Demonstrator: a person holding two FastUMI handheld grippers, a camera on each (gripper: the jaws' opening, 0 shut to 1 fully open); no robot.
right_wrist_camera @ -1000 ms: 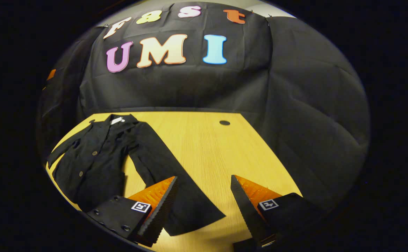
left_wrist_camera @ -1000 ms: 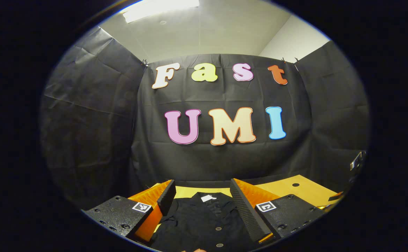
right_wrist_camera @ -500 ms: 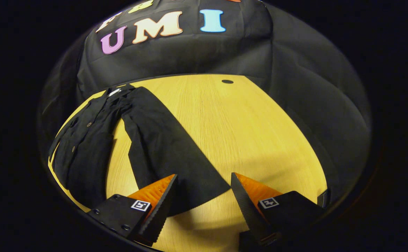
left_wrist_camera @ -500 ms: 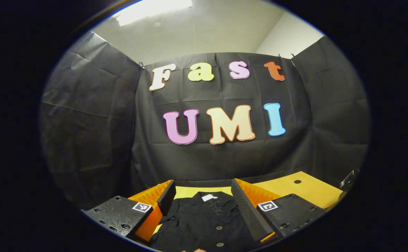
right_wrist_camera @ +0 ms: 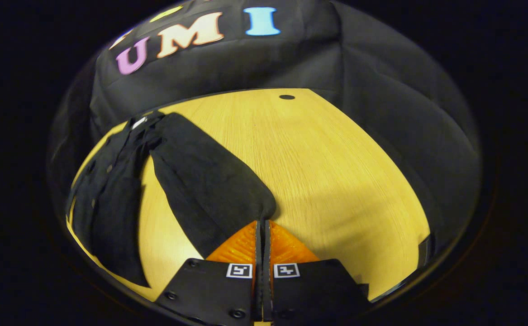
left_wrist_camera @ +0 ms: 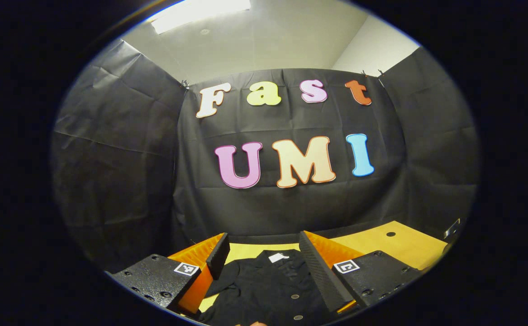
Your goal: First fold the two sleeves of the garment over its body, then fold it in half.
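A black button-up garment [right_wrist_camera: 110, 181] lies flat on the wooden table [right_wrist_camera: 327, 163], collar toward the far wall. One long sleeve [right_wrist_camera: 205, 176] stretches out from its shoulder toward me. My right gripper [right_wrist_camera: 261, 224] is shut on the cuff end of that sleeve, the cloth pinched between both fingers. In the left gripper view the garment's body [left_wrist_camera: 268, 285], with buttons and a white neck label, lies under and beyond my left gripper [left_wrist_camera: 264, 246]. That gripper hovers open above it, with nothing between its fingers.
A small dark hole [right_wrist_camera: 286, 97] marks the table near its far edge. Black cloth walls close the booth on three sides. Bare wood spreads to the right of the sleeve. A bit of a fingertip [left_wrist_camera: 254, 323] shows at the bottom edge of the left gripper view.
My right gripper dropped toward the sleeve's cuff and closed from wide open to shut on it. The left gripper barely shifted and stays open.
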